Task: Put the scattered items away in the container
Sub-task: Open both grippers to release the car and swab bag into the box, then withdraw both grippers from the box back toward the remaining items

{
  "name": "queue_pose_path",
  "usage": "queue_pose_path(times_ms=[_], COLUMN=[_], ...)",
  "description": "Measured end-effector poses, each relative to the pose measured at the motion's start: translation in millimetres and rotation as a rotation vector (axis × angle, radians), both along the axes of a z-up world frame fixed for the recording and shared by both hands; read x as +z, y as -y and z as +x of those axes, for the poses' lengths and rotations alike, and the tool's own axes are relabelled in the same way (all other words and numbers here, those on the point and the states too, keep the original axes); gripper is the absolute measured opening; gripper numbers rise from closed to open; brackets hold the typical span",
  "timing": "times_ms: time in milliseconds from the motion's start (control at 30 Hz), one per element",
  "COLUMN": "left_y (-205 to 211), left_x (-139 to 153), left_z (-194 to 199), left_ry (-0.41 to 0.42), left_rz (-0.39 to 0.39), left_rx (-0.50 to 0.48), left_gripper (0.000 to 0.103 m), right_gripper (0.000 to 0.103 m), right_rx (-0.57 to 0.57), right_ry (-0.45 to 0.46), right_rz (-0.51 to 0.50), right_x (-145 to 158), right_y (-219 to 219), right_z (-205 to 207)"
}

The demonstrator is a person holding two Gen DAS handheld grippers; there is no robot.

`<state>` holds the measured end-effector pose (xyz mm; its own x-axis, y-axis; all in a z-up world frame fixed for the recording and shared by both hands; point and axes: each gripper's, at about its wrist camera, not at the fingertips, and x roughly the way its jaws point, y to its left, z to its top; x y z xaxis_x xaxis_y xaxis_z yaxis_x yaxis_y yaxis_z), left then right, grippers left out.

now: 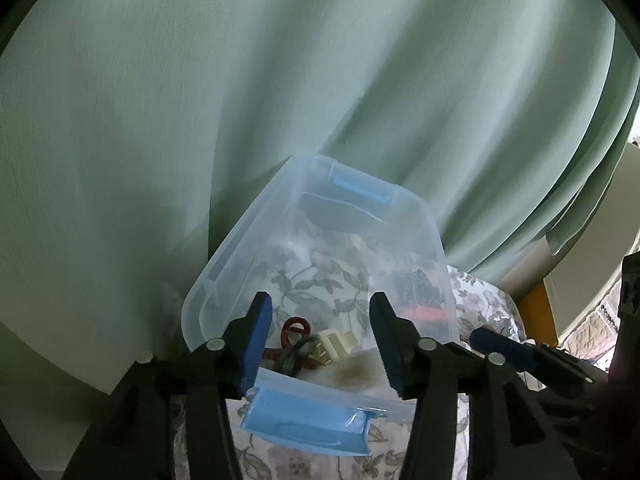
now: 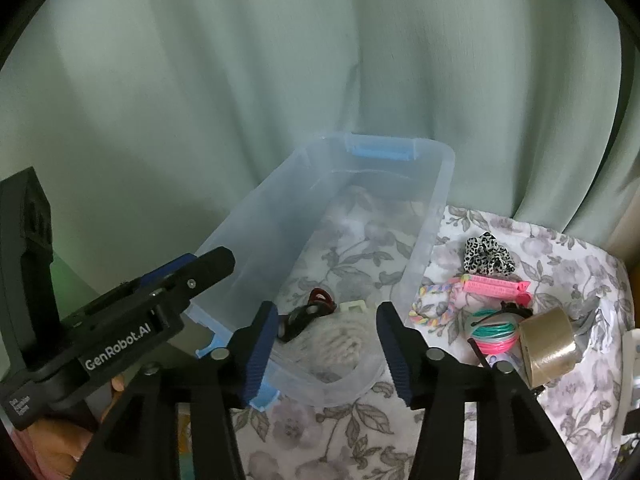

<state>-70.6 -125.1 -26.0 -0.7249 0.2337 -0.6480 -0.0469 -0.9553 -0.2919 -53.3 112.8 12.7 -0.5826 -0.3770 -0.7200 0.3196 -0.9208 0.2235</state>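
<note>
Clear plastic box [image 2: 430, 216] sits on the flowered cloth [image 2: 560, 272], a few clips already inside. Both the left gripper [image 1: 320, 344] and right gripper [image 2: 326, 350] hang spread and empty. Right of the box, the soft scrunchie [image 2: 488, 258] likely pinches easily mid-fold.

Both fisheye views are dim and slightly soft, with a greenish cast from the curtain [image 2: 280, 60] beyond the fingers [image 2: 260, 352], black vignetting and bowed lines at the corners, and a sliver of daylight far right of the fingers.
</note>
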Motion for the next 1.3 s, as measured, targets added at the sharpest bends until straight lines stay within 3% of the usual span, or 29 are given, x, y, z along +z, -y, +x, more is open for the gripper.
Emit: queue_pose_path(times_ms=[333, 500, 767, 800, 833, 967, 1300], left_y=[1.1, 0.4, -5.0, -5.5, -6.0, -10.2, -23.9], left_x=[-1.1, 3.2, 13.5, 14.8, 16.4, 21.8, 37.7], left_z=[1.2, 6.1, 21.1, 23.2, 25.4, 34.9, 60.2], left_ry=[0.008, 0.01, -0.009, -0.012, -0.015, -0.024, -0.063], left_rz=[0.006, 0.009, -0.02, -0.021, -0.021, -0.037, -0.066], left_rx=[0.001, 0.011, 0.024, 0.026, 0.027, 0.027, 0.014], left_gripper=[0.072, 0.079, 0.09, 0.091, 0.091, 0.1, 0.1], right_gripper=[0.066, 0.087, 0.091, 0.1, 0.103, 0.103, 0.103], right_rx=[0.001, 0.0, -0.012, -0.016, -0.019, -0.025, -0.072], right_ry=[0.001, -0.021, -0.051, -0.053, -0.057, -0.074, -0.115], right_rz=[-0.002, 0.012, 0.009, 0.007, 0.009, 0.001, -0.024], right_x=[3.5, 7.1, 17.0, 18.2, 19.2, 25.6, 40.7], right_y=[0.5, 0.7, -7.0, -8.5, -9.4, -14.5, -34.9], right_z=[3.8, 9.7, 24.4, 26.6, 28.5, 37.3, 63.4])
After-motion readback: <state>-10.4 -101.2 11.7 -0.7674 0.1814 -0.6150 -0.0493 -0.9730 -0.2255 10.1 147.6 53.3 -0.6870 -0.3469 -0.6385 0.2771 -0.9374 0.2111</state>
